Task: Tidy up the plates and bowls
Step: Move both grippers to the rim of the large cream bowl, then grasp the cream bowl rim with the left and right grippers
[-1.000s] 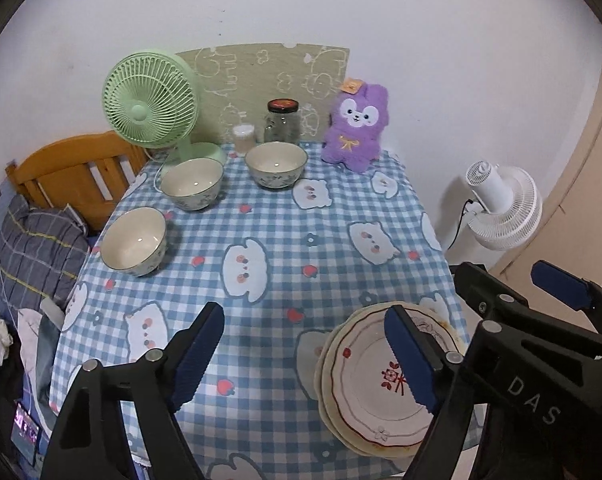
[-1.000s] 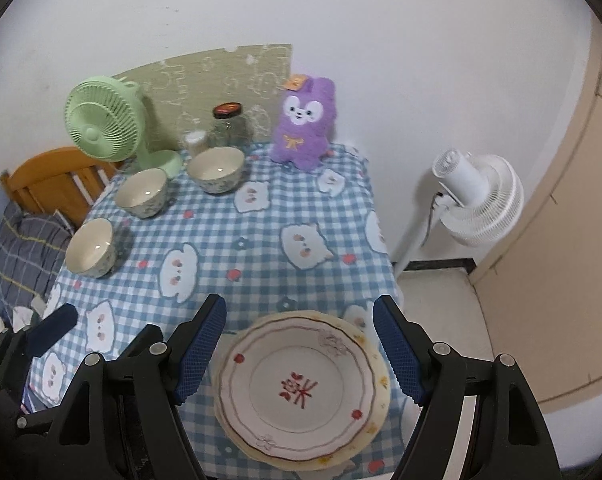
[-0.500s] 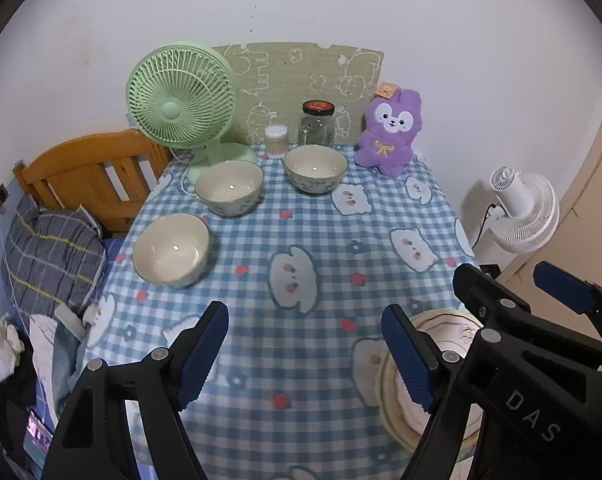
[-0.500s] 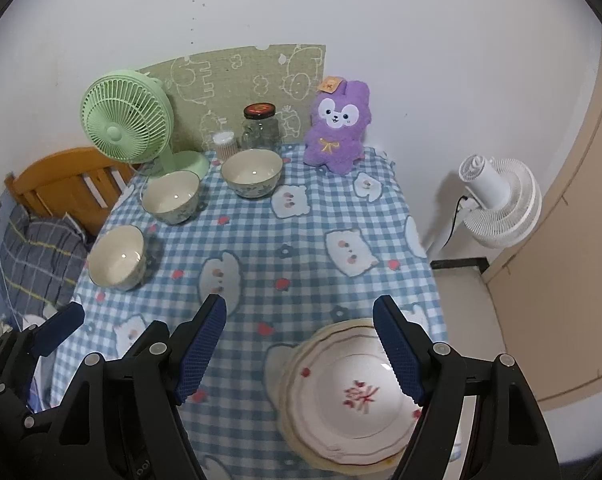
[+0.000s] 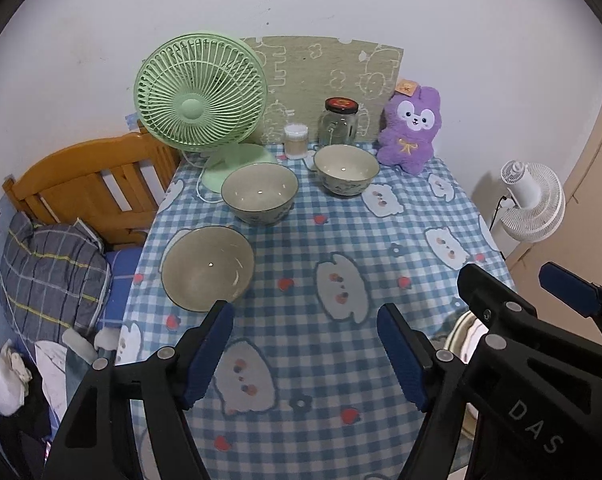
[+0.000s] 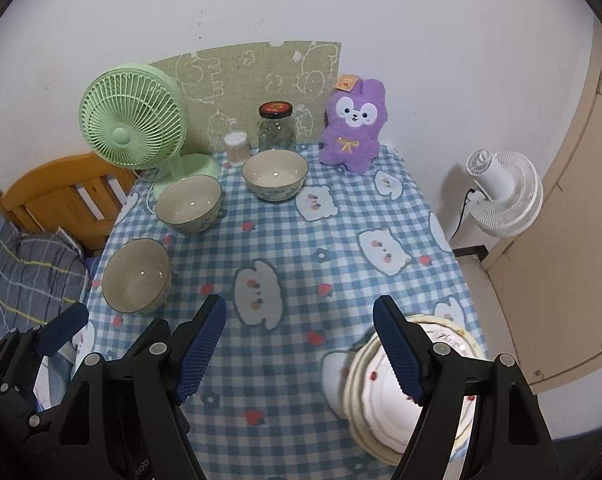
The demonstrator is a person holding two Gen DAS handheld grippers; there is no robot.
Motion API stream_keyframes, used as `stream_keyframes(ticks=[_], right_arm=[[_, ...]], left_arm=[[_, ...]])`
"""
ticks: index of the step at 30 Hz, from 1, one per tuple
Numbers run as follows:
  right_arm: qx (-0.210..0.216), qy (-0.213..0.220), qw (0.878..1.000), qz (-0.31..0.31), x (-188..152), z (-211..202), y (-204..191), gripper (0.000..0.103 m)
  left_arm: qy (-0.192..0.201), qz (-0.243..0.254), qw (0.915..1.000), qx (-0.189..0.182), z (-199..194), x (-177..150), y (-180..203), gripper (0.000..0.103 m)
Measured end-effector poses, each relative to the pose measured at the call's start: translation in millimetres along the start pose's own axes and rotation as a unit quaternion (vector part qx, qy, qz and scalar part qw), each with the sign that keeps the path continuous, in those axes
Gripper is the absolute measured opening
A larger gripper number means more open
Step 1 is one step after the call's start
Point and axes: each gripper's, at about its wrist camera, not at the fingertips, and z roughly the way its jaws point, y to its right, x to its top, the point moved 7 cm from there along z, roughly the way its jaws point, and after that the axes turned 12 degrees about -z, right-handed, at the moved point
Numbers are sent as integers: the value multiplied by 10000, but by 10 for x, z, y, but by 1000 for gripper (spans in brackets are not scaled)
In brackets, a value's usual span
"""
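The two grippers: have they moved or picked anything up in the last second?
Both swung left, away from the stacked plates toward the bowls. The left gripper now points near the nearest bowl; the right gripper has the plates at its right finger. Nothing was grasped; both stay open, and the dishes haven't moved.

1. Left wrist view looks down from the desk's (image 5: 301,248) near edge toward the back wall, raised above it.
2. Right wrist view sits further right; both share three bowls (image 6: 275,174) and the green fan (image 6: 133,128).

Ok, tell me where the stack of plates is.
The stack of plates sits at the table's near right corner, right wrist view, partly behind the right tool, far from the three bowls.
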Motion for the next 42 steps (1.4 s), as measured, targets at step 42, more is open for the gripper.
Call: stream_keyframes(ticks=[42], right_arm=[[589, -627, 9962, -127, 333, 1661, -1489, 70]], left_arm=[[-647, -365, 9956, 579, 1491, 332, -1444, 58]])
